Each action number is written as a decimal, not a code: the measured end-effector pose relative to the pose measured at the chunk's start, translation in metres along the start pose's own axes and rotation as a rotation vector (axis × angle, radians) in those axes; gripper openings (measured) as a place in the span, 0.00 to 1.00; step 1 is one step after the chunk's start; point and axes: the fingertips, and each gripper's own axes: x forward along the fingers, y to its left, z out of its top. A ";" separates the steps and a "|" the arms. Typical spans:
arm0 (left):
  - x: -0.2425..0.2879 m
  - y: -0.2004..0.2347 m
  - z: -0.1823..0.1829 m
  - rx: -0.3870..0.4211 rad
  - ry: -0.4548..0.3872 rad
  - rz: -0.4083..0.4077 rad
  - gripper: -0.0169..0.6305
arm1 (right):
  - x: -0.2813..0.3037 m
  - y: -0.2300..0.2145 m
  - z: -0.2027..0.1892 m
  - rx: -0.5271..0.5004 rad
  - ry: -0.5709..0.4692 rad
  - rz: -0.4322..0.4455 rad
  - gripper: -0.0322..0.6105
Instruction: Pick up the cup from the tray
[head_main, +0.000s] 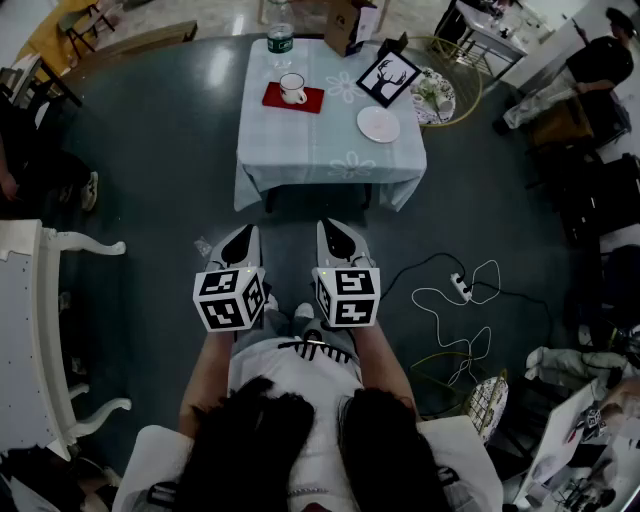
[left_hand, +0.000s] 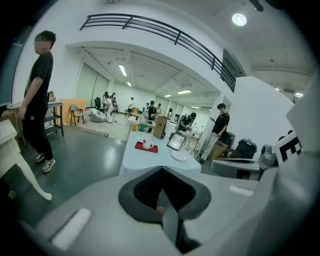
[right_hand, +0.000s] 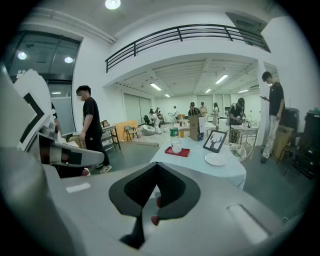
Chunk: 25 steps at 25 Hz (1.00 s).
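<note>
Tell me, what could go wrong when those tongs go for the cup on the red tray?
1. The left tongs and right tongs are shut and far from the table; if they arrive shut, they may knock the cup off its tray.
2. A bottle stands close behind the cup; overreaching could topple it.
3. A loose cable lies on the floor to the person's right, a possible trip hazard.

Glossy dark floor (head_main: 150, 150), white walls (right_hand: 95, 65), black balcony railing (right_hand: 185, 31), ceiling lights (right_hand: 112, 4)
</note>
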 end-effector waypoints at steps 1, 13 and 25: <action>0.000 0.000 0.000 0.000 -0.001 0.000 0.03 | 0.000 0.001 -0.001 -0.003 0.001 0.001 0.09; -0.003 0.011 0.001 0.000 0.006 -0.012 0.03 | 0.005 0.013 -0.001 0.028 0.003 0.018 0.09; 0.005 0.038 0.018 0.023 0.001 -0.075 0.03 | 0.019 0.033 0.021 0.092 -0.092 0.028 0.31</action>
